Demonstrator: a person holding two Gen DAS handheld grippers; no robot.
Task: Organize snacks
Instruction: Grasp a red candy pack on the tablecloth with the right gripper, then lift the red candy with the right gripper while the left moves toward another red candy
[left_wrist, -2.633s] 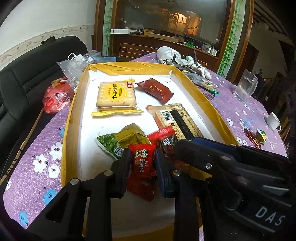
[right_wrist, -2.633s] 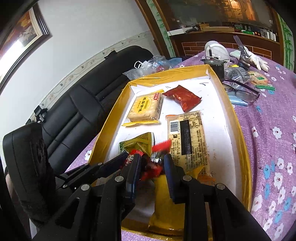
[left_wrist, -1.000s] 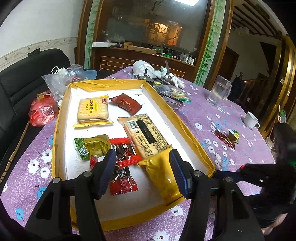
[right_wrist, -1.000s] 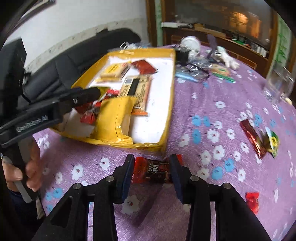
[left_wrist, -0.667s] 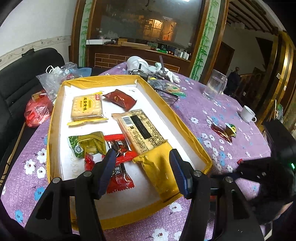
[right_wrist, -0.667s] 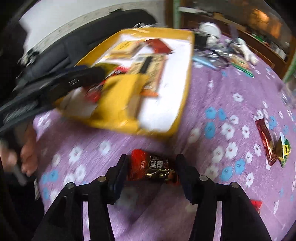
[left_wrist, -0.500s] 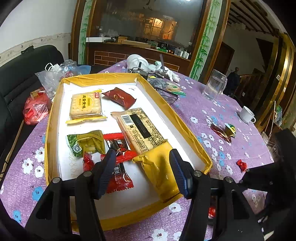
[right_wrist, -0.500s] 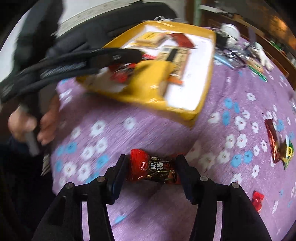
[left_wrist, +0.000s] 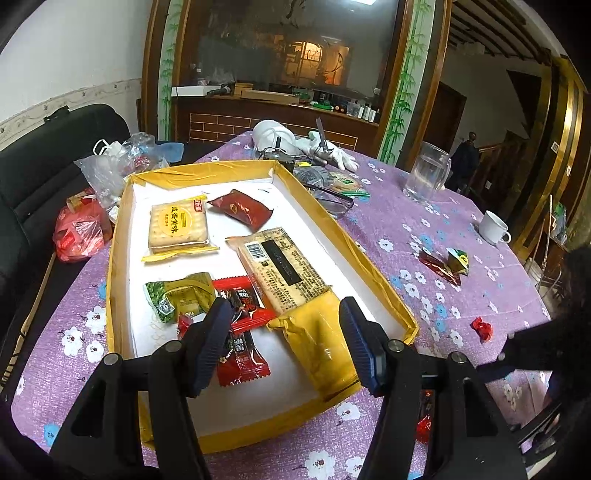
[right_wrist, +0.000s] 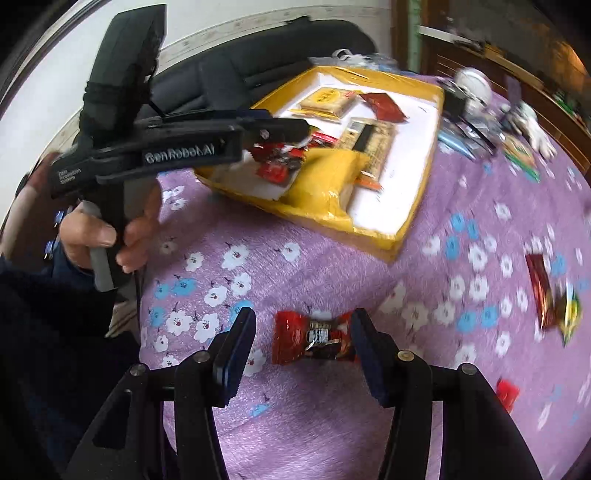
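My right gripper (right_wrist: 301, 349) is open just above the purple tablecloth. A red candy (right_wrist: 314, 338) lies between its fingers, against the right one and clear of the left. My left gripper (left_wrist: 284, 347) is open over the near end of the yellow box (left_wrist: 118, 236). Inside the box lie a cracker pack (left_wrist: 177, 225), a dark red pack (left_wrist: 240, 210), a long biscuit pack (left_wrist: 280, 266), a green pack (left_wrist: 181, 295) and red candies (left_wrist: 240, 354). A dark red packet (left_wrist: 437, 264), a green-yellow packet (left_wrist: 458, 258) and a small red candy (left_wrist: 482, 328) lie loose on the cloth.
A glass mug (left_wrist: 426, 177) and a white cup (left_wrist: 493, 227) stand on the far right of the table. Gloves and clutter (left_wrist: 325, 151) sit behind the box. Plastic bags (left_wrist: 110, 166) and a red bag (left_wrist: 79, 232) rest on the black sofa (left_wrist: 37, 155).
The right gripper's jaws have widened off the red candy they pinched a second ago, and its view has swung. The left gripper, earlier shut on a red candy, stays open and nearly still.
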